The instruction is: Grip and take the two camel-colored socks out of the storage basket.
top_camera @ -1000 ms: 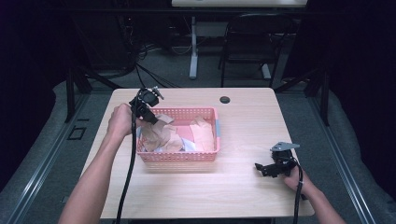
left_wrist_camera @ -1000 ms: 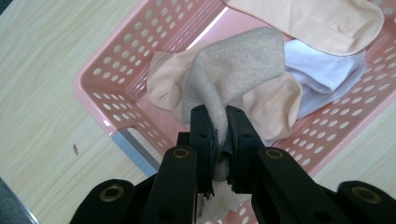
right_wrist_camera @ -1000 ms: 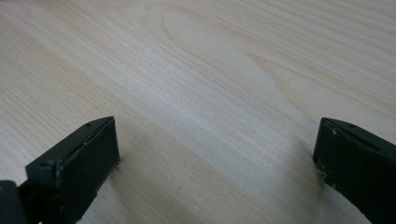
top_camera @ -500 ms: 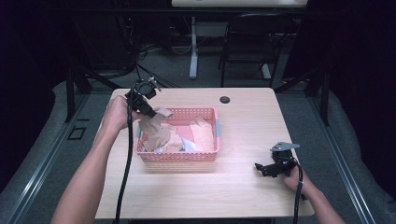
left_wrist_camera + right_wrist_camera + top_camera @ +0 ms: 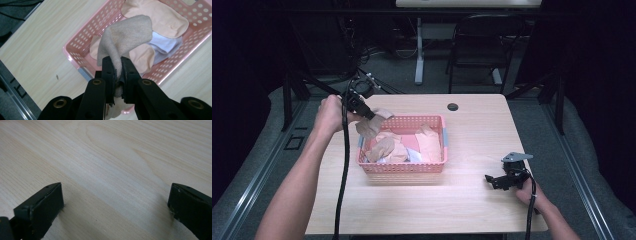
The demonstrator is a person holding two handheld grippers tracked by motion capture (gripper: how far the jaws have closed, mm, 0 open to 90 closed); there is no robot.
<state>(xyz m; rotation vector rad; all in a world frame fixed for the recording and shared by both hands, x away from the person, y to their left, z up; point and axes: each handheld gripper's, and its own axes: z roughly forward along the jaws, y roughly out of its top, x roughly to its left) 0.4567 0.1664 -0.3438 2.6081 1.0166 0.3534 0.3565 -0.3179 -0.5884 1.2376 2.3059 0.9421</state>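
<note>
High view: a pink basket (image 5: 402, 167) of folded cloths sits mid-table (image 5: 472, 200); a small dark disc (image 5: 453, 106) lies beyond it, well apart. The left gripper (image 5: 371, 115), above the basket's far-left corner, has its jaws pressed together on a tan sock (image 5: 373, 125) (held clear of the pile, nothing in its path). The sock hangs with its long axis running from the jaws down toward the basket, free end drooping over the peach cloths (image 5: 160, 17). The right gripper (image 5: 492, 180) rests low over bare wood near the right edge, jaws spread with nothing between them.
</note>
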